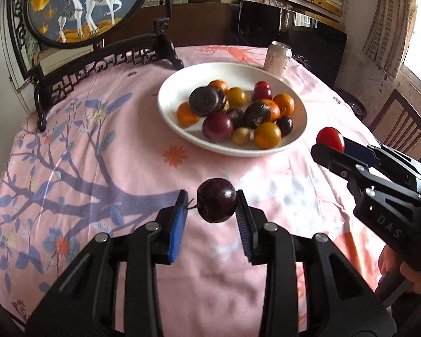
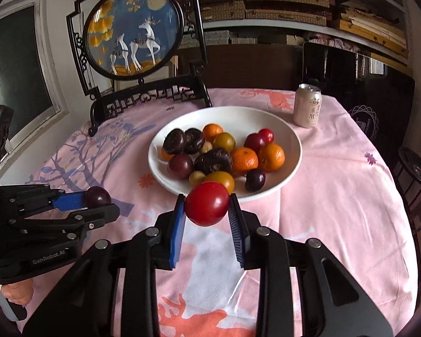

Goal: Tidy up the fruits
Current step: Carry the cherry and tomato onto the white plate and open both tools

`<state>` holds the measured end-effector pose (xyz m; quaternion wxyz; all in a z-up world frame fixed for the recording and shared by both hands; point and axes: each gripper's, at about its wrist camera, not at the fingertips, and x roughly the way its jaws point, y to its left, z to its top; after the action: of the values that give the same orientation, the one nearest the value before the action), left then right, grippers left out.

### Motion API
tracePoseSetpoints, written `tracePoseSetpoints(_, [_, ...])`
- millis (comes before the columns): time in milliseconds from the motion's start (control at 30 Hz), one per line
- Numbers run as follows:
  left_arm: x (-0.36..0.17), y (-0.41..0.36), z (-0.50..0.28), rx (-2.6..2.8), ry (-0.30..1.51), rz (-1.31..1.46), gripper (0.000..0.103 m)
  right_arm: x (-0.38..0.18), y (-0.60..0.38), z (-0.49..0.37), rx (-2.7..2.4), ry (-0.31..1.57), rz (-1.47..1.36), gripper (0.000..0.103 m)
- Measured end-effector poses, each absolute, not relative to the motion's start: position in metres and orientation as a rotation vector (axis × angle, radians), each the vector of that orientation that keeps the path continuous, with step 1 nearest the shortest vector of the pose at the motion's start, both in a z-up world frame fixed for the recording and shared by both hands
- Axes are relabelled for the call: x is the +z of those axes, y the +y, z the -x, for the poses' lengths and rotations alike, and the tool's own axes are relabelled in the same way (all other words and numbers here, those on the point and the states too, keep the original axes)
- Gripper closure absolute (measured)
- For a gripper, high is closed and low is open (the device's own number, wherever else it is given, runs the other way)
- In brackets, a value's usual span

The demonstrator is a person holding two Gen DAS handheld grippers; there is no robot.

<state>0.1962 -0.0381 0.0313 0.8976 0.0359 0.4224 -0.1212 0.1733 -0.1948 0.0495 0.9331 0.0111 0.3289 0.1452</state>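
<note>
A white bowl (image 1: 176, 84) holding several oranges, plums and dark fruits stands in the middle of the pink tablecloth; it also shows in the right wrist view (image 2: 286, 129). My left gripper (image 1: 212, 202) is shut on a dark purple plum (image 1: 216, 204), held above the cloth in front of the bowl. My right gripper (image 2: 206, 207) is shut on a red tomato (image 2: 206, 204), held just in front of the bowl's near rim. Each gripper shows in the other's view: the right gripper (image 1: 329, 143) with the tomato (image 1: 330, 138) at right, the left gripper (image 2: 98, 202) with the plum (image 2: 98, 195) at left.
A drink can (image 1: 279, 58) stands behind the bowl at the right, also in the right wrist view (image 2: 307, 104). A dark wooden stand with a round deer picture (image 2: 133, 32) stands at the back left of the table. Wooden chairs (image 1: 401, 118) stand at the right.
</note>
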Motion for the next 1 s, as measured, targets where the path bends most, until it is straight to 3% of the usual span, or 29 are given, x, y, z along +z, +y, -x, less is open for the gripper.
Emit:
tracePoseSetpoints(267, [0.059,-0.074,-0.265,-0.22,0.836,-0.101,0.068,0.066,-0.2,-0.213,0.275,0.61,0.001,0.072])
tracePoseSetpoints(667, [0.045,-0.09,-0.358,-0.089,0.852,-0.105,0.068,0.036,-0.177,-0.288,0.2,0.641,0.146,0.07])
tracePoseSetpoints(733, [0.042,-0.087,-0.364,-0.07,0.855,-0.091,0.06,0.031,-0.172,-0.294,0.162,0.637,0.183,0.067])
tracePoseSetpoints(800, [0.041,-0.082,-0.365,-0.056,0.856,-0.064,0.043,0.029,-0.172,-0.294,0.158,0.641,0.181,0.065])
tracePoseSetpoints(867, [0.042,-0.08,-0.362,-0.051,0.849,-0.066,0.037,0.03,-0.177,-0.291,0.165,0.644,0.152,0.05])
tracePoseSetpoints(1000, [0.046,-0.074,-0.35,-0.053,0.848,-0.057,0.03,0.036,-0.186,-0.277,0.158,0.638,0.123,0.05])
